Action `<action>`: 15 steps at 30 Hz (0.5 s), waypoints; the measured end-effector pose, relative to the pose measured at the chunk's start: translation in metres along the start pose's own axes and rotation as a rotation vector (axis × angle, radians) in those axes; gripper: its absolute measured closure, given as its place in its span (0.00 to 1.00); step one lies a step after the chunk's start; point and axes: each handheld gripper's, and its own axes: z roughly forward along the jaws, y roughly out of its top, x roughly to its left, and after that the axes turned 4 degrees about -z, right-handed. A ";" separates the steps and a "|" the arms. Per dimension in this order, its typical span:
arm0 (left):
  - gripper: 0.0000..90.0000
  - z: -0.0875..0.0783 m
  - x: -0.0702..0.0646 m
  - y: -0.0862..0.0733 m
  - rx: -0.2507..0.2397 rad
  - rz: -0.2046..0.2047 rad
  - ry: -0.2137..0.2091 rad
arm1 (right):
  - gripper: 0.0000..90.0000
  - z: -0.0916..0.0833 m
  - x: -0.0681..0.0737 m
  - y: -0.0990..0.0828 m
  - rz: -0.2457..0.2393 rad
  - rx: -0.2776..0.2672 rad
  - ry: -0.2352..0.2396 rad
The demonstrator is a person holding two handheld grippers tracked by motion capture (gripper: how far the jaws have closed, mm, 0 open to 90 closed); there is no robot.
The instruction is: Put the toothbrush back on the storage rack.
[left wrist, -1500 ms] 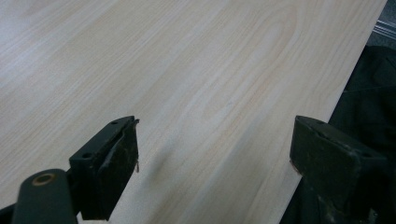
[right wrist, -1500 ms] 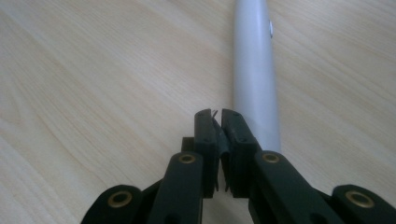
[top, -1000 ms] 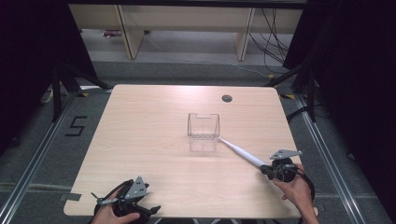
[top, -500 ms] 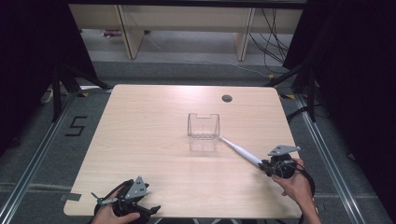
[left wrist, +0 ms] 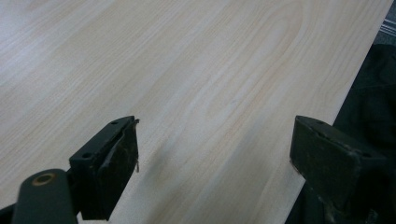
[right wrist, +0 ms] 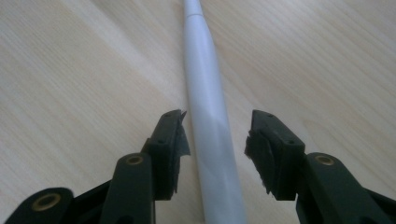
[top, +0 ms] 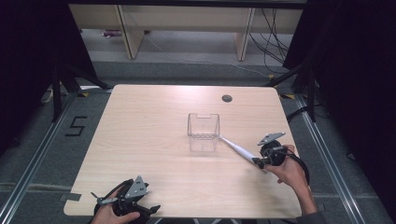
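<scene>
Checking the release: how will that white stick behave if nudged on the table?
The white stick looks rigid, probably light plastic. Its round, tapering body would likely roll in a curve on the smooth table. The right gripper has just been opening; its jaws flank the stick without pressing, so a brush could set it rolling.

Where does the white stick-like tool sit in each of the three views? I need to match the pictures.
High view: the white tool lies right of centre, slanting from the clear container down-right to the right gripper.
Left gripper view: not in it; the picture has bare tabletop between wide-open jaws.
Right gripper view: it runs up the middle, between the just-opened jaws, pads clear of it.
Shared landmark: the light wood tabletop.
</scene>
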 end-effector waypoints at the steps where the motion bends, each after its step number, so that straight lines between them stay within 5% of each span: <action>1: 0.16 0.000 0.000 0.000 0.000 0.000 0.000 | 0.60 0.000 0.000 0.000 0.000 0.000 0.000; 2: 0.16 0.000 0.000 0.000 0.000 -0.002 0.000 | 0.58 0.004 0.000 0.007 -0.038 0.030 -0.002; 15: 0.16 0.000 0.000 0.000 -0.001 -0.004 0.001 | 0.58 0.031 -0.004 0.040 -0.125 0.166 0.046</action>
